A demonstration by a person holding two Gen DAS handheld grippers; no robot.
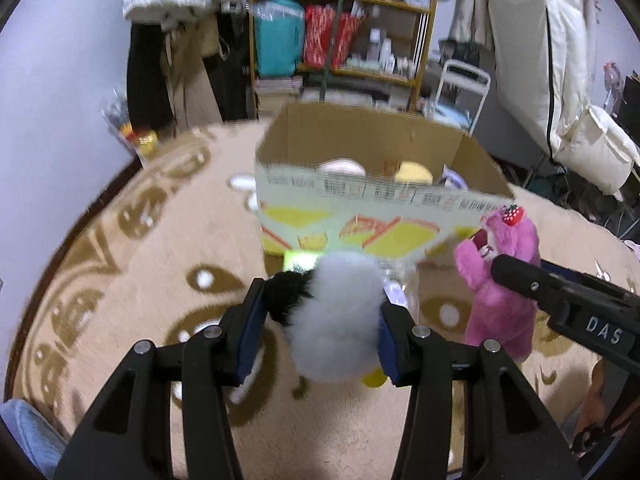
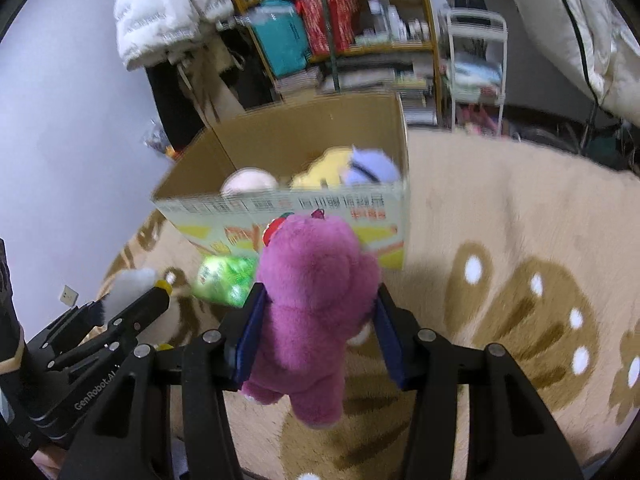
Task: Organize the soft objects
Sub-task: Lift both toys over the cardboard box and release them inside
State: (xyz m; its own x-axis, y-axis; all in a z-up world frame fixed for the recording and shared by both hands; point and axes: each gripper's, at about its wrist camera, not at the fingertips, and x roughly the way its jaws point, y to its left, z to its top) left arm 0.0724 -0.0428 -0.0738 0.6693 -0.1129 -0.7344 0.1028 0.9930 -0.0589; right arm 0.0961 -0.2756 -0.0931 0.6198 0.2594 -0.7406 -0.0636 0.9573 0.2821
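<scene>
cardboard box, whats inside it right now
Inside the cardboard box three soft toys show above the front wall: a pale pink one, a yellow one and a lavender one. The wall hides everything lower down.

Pale, plain wall (image 1: pixel 60 92) at left. Floor covered by tan shag rug (image 2: pixel 500 216) with brown-and-white pattern. Far side: wooden shelf unit (image 1: pixel 340 32) crammed with bags, bottles, stacked books. White puffer jacket (image 2: pixel 164 12) hangs left of it; right, possibly a white folding stool (image 1: pixel 464 88), blurred.
</scene>
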